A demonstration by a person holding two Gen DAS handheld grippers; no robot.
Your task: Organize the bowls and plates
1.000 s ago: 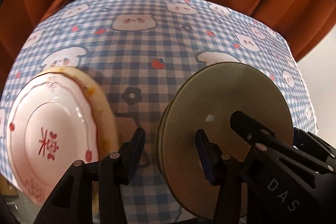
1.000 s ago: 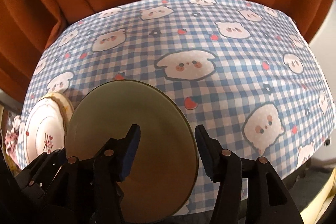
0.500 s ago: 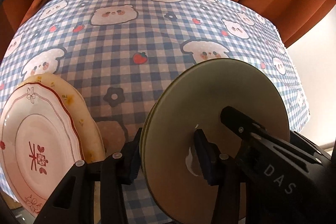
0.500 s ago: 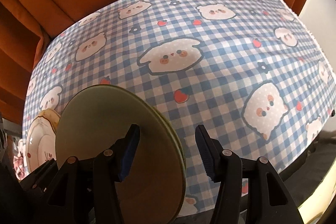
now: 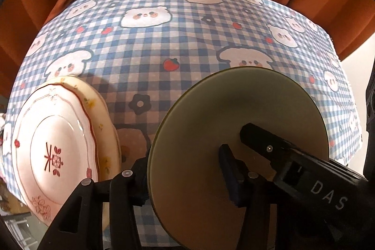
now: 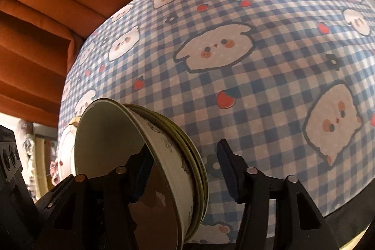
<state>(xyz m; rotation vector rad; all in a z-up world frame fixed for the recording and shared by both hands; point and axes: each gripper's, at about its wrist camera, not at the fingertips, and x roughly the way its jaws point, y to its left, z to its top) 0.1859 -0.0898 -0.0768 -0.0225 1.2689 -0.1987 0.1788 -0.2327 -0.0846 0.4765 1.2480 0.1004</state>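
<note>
Both grippers are crowded onto the same stack near the front edge of the blue-checked bear-print tablecloth point(image 5: 164, 43). The left gripper point(image 5: 185, 170) straddles the rim of the round olive-green plates point(image 5: 234, 132), one finger behind it, one on the face; the jaws are easing apart, and I can't tell whether the pads press. Probably it's steadying the stack for its partner.

The right gripper point(image 6: 185, 168) is closing, with the wall of a cream bowl with a faint leaf pattern point(image 6: 164, 147) and the green plate rims between its jaws; the right pad stands visibly clear.

Only the right wrist view reveals that bowl. Only the left view properly shows the white scalloped plate with red trim point(image 5: 54, 144), resting on a cream plate to the left.
</note>
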